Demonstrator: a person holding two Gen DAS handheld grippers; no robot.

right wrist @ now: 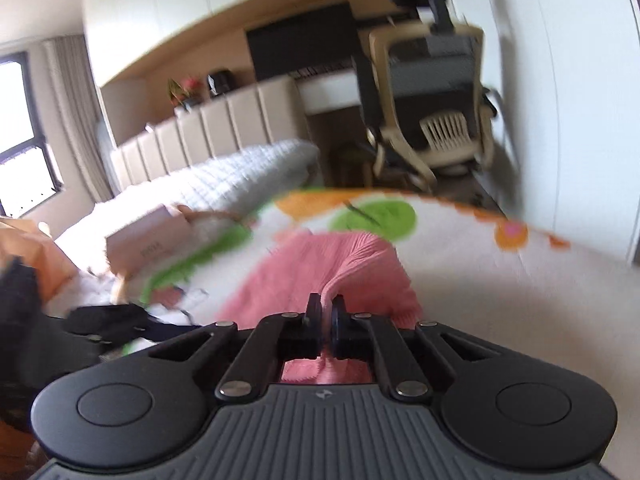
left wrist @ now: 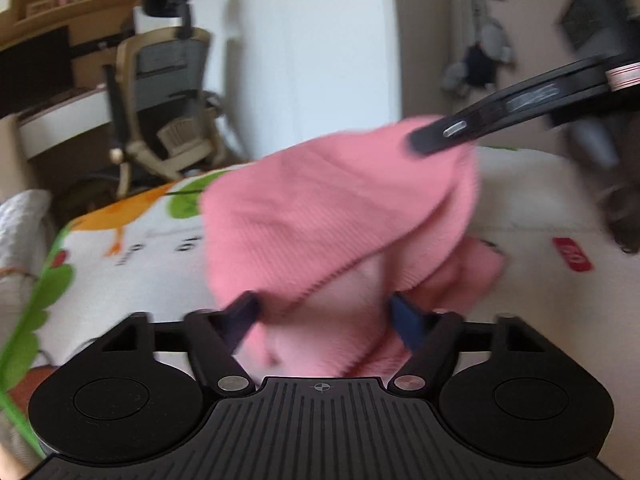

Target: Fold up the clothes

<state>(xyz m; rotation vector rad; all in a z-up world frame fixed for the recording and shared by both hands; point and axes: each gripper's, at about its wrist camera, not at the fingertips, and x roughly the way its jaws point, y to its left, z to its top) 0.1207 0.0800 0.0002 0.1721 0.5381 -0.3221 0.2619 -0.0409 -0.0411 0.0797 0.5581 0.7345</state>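
Left wrist view: left gripper (left wrist: 320, 316) spread wide, fingers either side of pink ribbed knit garment (left wrist: 340, 216), cloth sagging between them, not pinched. Garment fills centre frame, lifted off cartoon-print blanket (left wrist: 132, 248). Right gripper (left wrist: 436, 138) enters from upper right, tip at garment's top edge; garment hangs from there down toward left gripper, so long axis runs upper right to lower centre.

Right wrist view: right gripper (right wrist: 326, 314) pressed together, pinching a fold of pink garment (right wrist: 320, 264) at lower centre. Left gripper (right wrist: 108, 320) at lower left, blurred. Judgement: right gripper carries cloth; left nearer hanging lower edge.
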